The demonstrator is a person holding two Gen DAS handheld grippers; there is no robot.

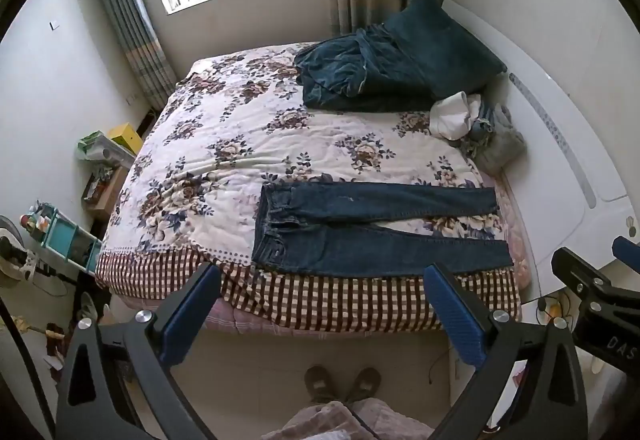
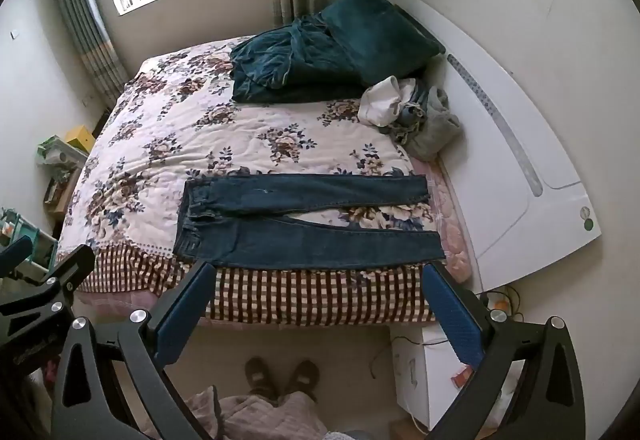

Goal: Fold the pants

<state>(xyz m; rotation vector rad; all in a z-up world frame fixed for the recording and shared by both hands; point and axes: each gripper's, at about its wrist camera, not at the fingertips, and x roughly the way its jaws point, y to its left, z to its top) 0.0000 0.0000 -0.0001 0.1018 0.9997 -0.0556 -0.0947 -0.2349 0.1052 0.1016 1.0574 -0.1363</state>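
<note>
Dark blue jeans [image 1: 372, 228] [image 2: 304, 220] lie flat along the near edge of the bed [image 1: 224, 144] [image 2: 160, 144], waistband to the left, both legs stretching right and slightly apart. My left gripper [image 1: 322, 276] hangs open above the bed's checked front edge, below the jeans, nothing between its blue pads [image 1: 188, 316]. My right gripper [image 2: 318, 272] is open too, held high over the same edge with empty blue pads [image 2: 452, 316]. The right gripper [image 1: 592, 292] shows at the right of the left wrist view; the left gripper [image 2: 40, 280] shows at the left of the right wrist view.
A dark teal blanket [image 1: 360, 72] and pillow [image 1: 444, 44] lie at the bed's far side, with a heap of clothes [image 1: 476, 124] by the white headboard [image 1: 568, 144]. Cluttered shelves [image 1: 60, 236] stand left. A person's shoes [image 1: 340, 384] are on the floor below; a white box [image 2: 428, 372] sits right.
</note>
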